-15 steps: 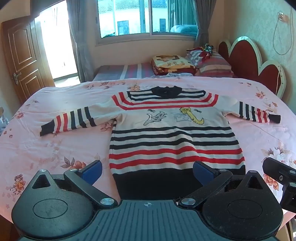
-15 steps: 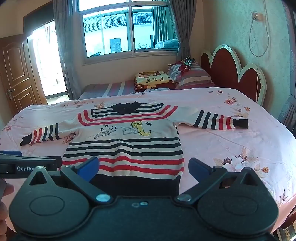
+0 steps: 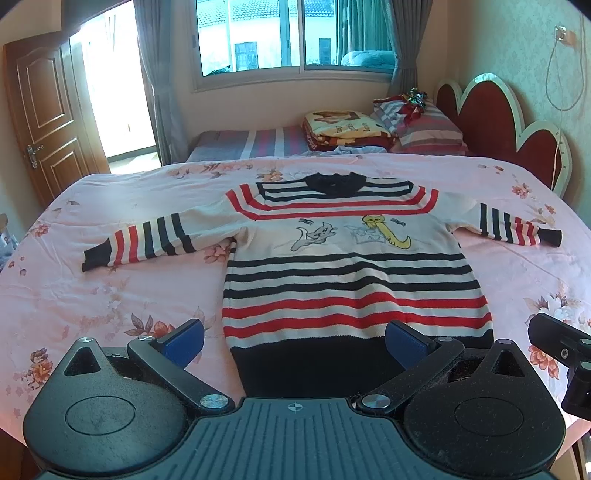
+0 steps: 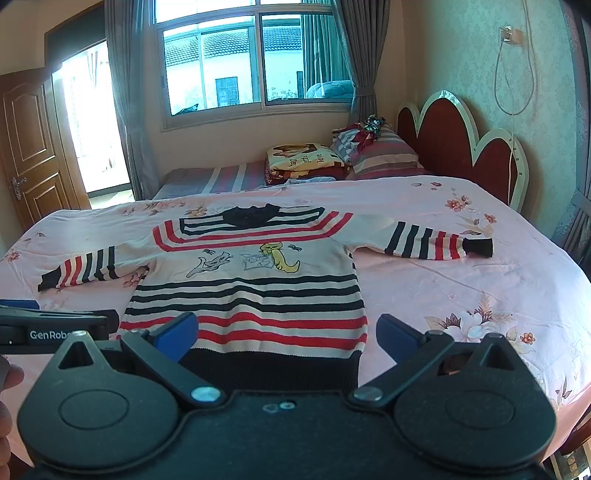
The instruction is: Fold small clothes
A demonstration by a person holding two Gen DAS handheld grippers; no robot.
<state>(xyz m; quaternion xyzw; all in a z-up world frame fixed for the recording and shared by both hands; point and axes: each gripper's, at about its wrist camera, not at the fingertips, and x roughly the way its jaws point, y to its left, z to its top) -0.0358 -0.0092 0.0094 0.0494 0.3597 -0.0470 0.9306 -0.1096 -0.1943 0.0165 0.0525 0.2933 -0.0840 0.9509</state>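
A striped sweater lies flat and face up on a bed with a pink floral cover, both sleeves spread out to the sides and the dark collar pointing away toward the window.

The left gripper hovers at the near edge of the bed, its jaws spread wide and holding nothing. The sweater's dark hem sits between its two blue fingertips — the left tip is just outside the hem's left edge, the right tip over the hem.

The right gripper is also wide apart and empty, at the same hem. Its left tip overlaps the lower stripes, and its right tip is just past the sweater's right edge, over bare cover.

Only the right view shows the left gripper from the side, low at the left border, with part of a printed label and what seems to be a fingertip of the person's hand. Only the left view shows the right gripper's black body at its right border.
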